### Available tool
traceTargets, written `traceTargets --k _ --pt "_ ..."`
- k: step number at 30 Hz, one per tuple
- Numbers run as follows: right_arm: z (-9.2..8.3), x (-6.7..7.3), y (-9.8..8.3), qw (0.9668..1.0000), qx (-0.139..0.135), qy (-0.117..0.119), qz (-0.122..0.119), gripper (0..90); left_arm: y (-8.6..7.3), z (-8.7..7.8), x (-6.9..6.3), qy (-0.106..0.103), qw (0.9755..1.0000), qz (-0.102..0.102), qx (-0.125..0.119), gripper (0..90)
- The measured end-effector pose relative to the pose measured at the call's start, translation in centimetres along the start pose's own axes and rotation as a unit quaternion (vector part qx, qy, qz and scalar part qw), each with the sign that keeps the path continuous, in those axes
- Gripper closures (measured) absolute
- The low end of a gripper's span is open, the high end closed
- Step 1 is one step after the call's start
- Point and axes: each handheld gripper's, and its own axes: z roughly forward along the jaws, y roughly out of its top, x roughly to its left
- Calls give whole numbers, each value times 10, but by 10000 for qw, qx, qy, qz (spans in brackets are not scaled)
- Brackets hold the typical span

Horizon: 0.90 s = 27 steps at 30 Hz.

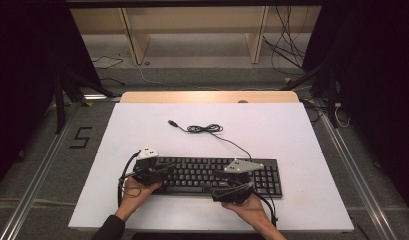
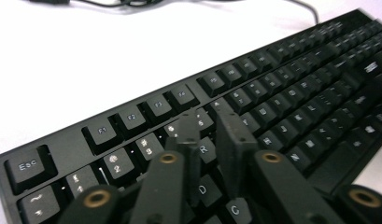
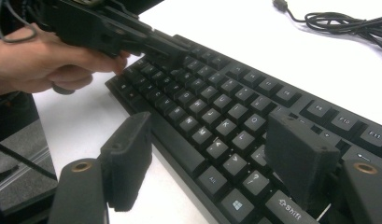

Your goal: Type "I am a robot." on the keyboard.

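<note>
The keyboard [image 1: 219, 175] lies flat on the white desk [image 1: 272, 132], near the person's edge, its long axis running left to right across the high view. Its cable [image 1: 207, 129] trails away toward the far side and is coiled loosely, well apart from both hands.

The left gripper [image 2: 212, 126] hangs over the keyboard's left end. Its fingers [image 2: 187, 128] stand narrowly apart, with nothing between them, the tips just above the number and letter rows near R and 5. Contact with a key cannot be confirmed.

The right gripper [image 3: 216, 149] sits over the front edge toward the keyboard's right part. Its fingers [image 3: 298, 149] are spread wide and hold nothing.

Judgement: the left gripper is nearer to the keys, which lie directly below its tips; a key press is probably the work in hand.
</note>
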Motion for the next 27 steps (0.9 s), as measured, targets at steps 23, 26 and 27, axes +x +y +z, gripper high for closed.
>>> traceTargets --k 23,26,27 --pt "20 -10 12 9996 238 -134 -56 719 -13 -32 -8 -181 9986 -173 -469 369" --pt "23 -11 14 9995 286 -142 -26 779 -15 -34 -9 -197 9982 -179 -535 349" --pt "25 -12 15 9994 290 -159 -53 796 -15 -35 -9 -199 9981 -183 -546 345"
